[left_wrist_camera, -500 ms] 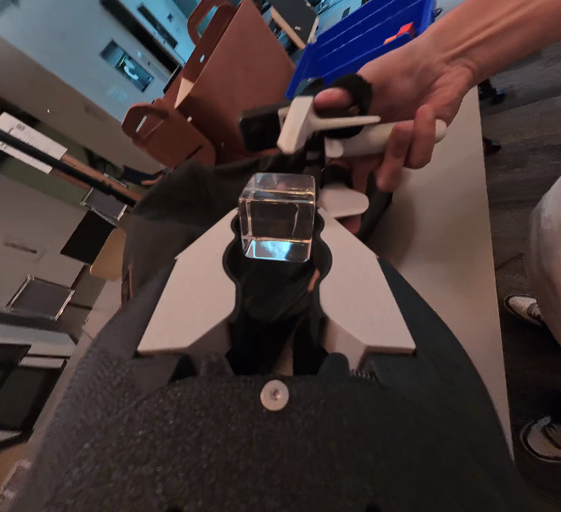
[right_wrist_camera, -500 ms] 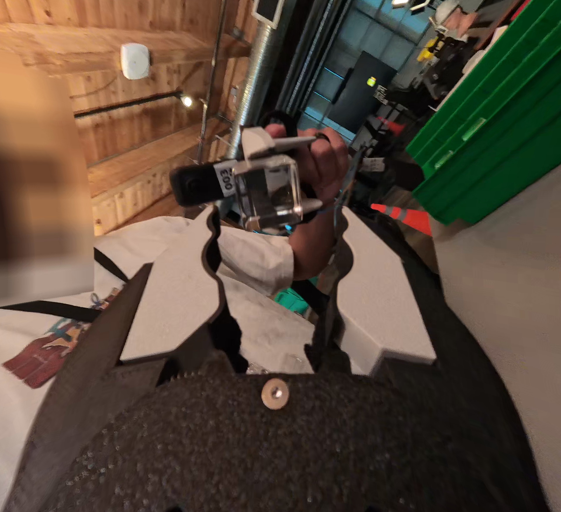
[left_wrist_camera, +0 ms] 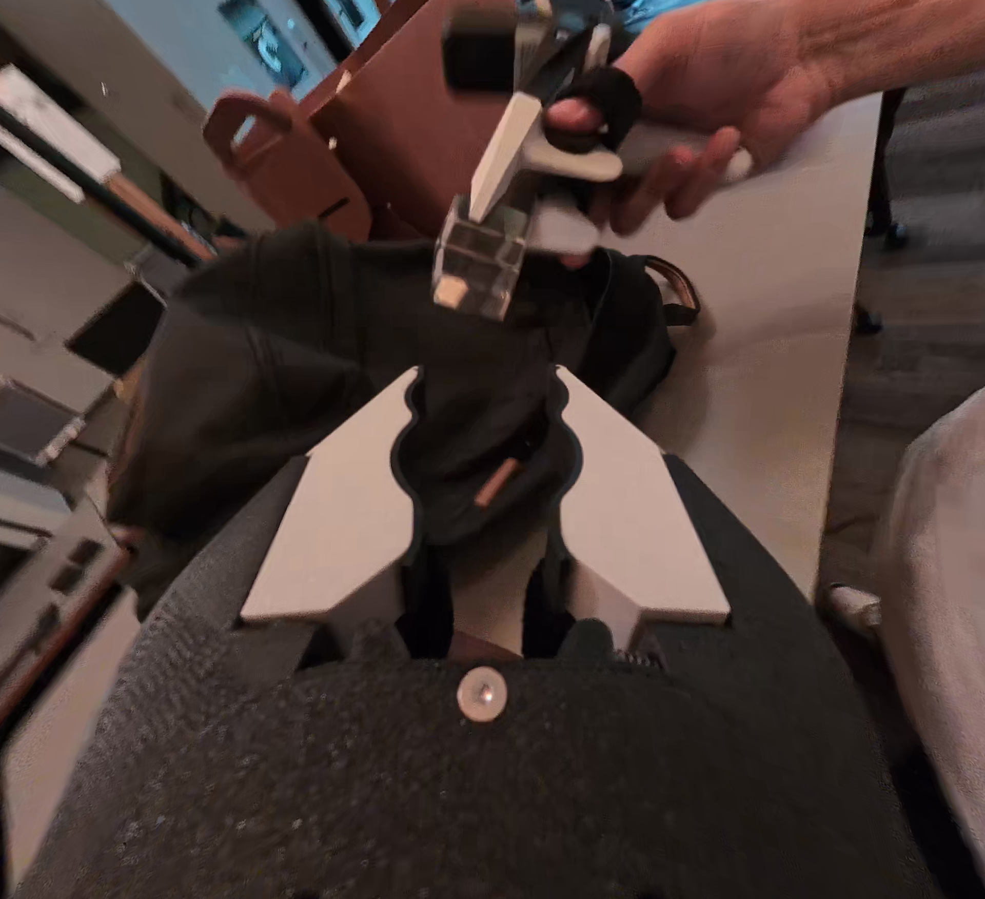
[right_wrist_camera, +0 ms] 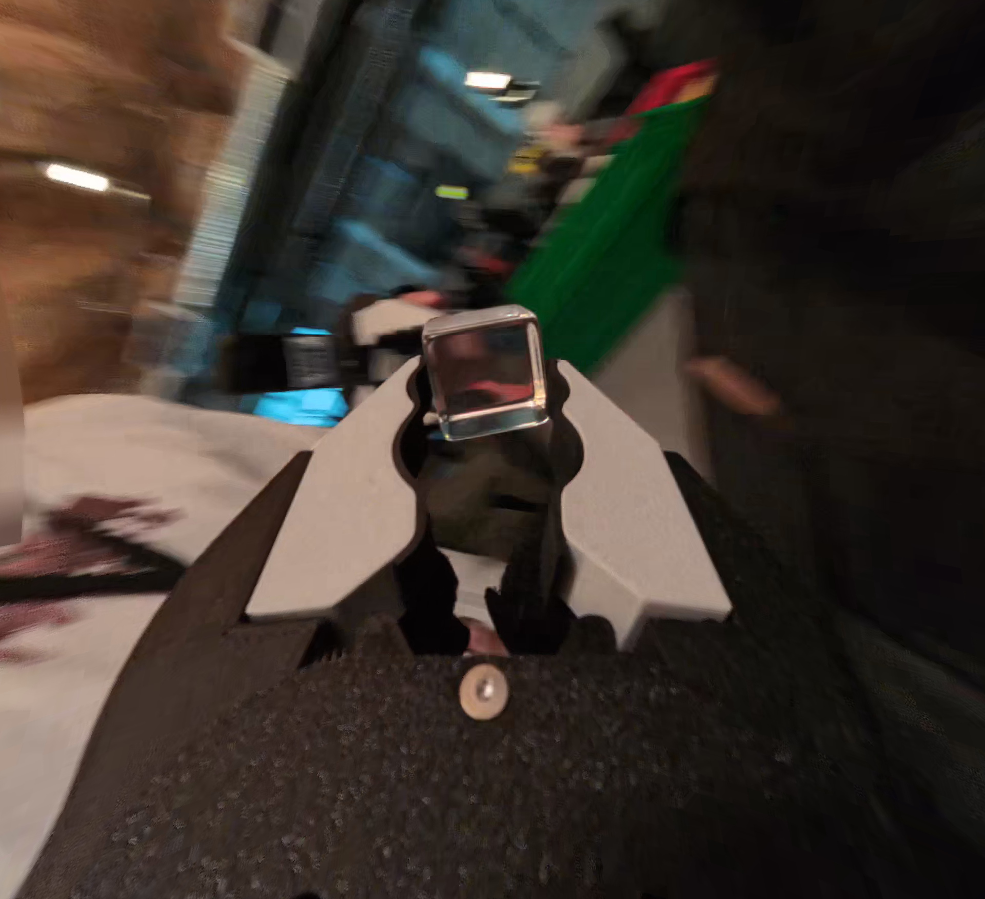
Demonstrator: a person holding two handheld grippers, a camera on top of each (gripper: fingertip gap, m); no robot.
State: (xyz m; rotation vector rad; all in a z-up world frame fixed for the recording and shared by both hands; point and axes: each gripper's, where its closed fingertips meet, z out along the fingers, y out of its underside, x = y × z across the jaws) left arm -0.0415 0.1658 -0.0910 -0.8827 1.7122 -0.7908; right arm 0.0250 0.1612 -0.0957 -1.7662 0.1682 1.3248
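Clear and glassy, a cube (right_wrist_camera: 482,377) sits pinched at the very tips of the right gripper (right_wrist_camera: 487,367). Its two grey fingers press on opposite faces, and most of the block stands proud of them. In the left wrist view the same cube (left_wrist_camera: 474,271) hangs in the air, tilted, under the right gripper (left_wrist_camera: 495,228). A hand (left_wrist_camera: 709,73) wraps that gripper's handle and points it down and to the left.

The left gripper (left_wrist_camera: 486,377) holds nothing. Its jaws stand apart with a clear gap between them, just short of the cube and below it, touching neither the cube nor the other gripper. Seen from the right wrist, the left gripper (right_wrist_camera: 384,335) is a blurred shape just behind the cube.

A black bag (left_wrist_camera: 298,367) lies slumped on the pale table (left_wrist_camera: 773,340), directly under both grippers. Whether it is open I cannot tell. Brown paper bags (left_wrist_camera: 416,100) with cut-out handles stand just behind it. Green bins (right_wrist_camera: 602,244) show farther off on the right wrist's side, and a white shirt (right_wrist_camera: 133,447) fills the lower left. Both views are smeared by motion, the right one more so.
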